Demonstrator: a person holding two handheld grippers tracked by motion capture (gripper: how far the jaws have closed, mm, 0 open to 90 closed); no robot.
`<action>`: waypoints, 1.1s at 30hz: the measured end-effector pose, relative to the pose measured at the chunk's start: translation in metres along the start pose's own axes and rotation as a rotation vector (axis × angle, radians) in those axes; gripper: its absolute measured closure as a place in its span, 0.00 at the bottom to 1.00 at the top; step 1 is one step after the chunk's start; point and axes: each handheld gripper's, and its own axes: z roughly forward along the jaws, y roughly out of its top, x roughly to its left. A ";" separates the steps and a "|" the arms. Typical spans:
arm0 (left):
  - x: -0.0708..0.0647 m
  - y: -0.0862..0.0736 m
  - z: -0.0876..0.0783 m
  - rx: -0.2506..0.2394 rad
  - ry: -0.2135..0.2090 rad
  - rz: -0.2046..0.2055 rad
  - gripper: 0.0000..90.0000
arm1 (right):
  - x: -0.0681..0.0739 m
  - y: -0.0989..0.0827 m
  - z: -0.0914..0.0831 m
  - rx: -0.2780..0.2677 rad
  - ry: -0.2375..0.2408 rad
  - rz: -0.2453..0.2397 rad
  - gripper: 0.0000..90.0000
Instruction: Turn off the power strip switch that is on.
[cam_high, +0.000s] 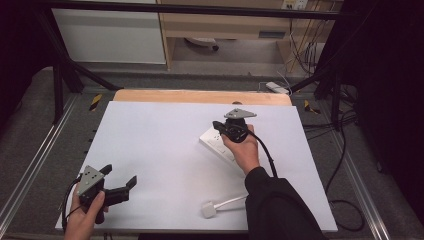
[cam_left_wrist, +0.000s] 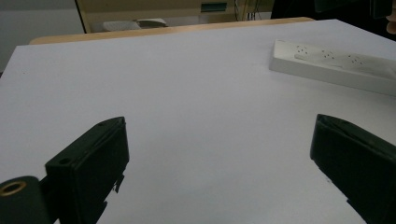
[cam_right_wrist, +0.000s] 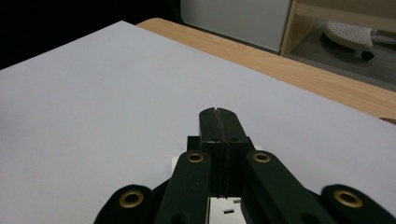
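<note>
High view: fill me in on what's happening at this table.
A person works two handheld grippers over a white sheet. The right gripper, jaws shut, sits over the far end of a white power strip. The left gripper is open and empty near the front-left corner. A white plug and cable lies loose at the front.

— Colour under the jaws?
— Plain white, unpatterned, on the flat table sheet (cam_left_wrist: 187, 102); pale wood grain along the bare tabletop edge (cam_right_wrist: 299, 70) beyond the jaw tips.
— And the grippers?
— Matte black on the wide-spread left gripper (cam_high: 120, 182), with a grey three-cornered plate. Same black on the right gripper (cam_right_wrist: 218, 116), jaws pressed together, brass-coloured rings in the links behind them.
— Anything to the right of the left jaws?
— White on the long plastic power strip (cam_left_wrist: 336, 65), dotted with small dark socket holes.
— Nearer the sleeve?
— Black on the sleeve (cam_high: 280, 210); white on the small square plug and its cable (cam_high: 210, 209).
</note>
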 end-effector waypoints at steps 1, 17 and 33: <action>0.000 0.000 0.000 0.000 0.000 0.000 0.05 | 0.000 -0.001 0.001 0.010 0.000 0.005 1.00; -0.001 0.000 0.000 -0.002 -0.003 -0.001 0.05 | 0.004 -0.009 0.014 0.092 0.007 0.007 1.00; 0.000 0.000 0.000 -0.003 -0.003 0.003 0.05 | 0.007 -0.015 0.022 0.147 0.014 0.012 1.00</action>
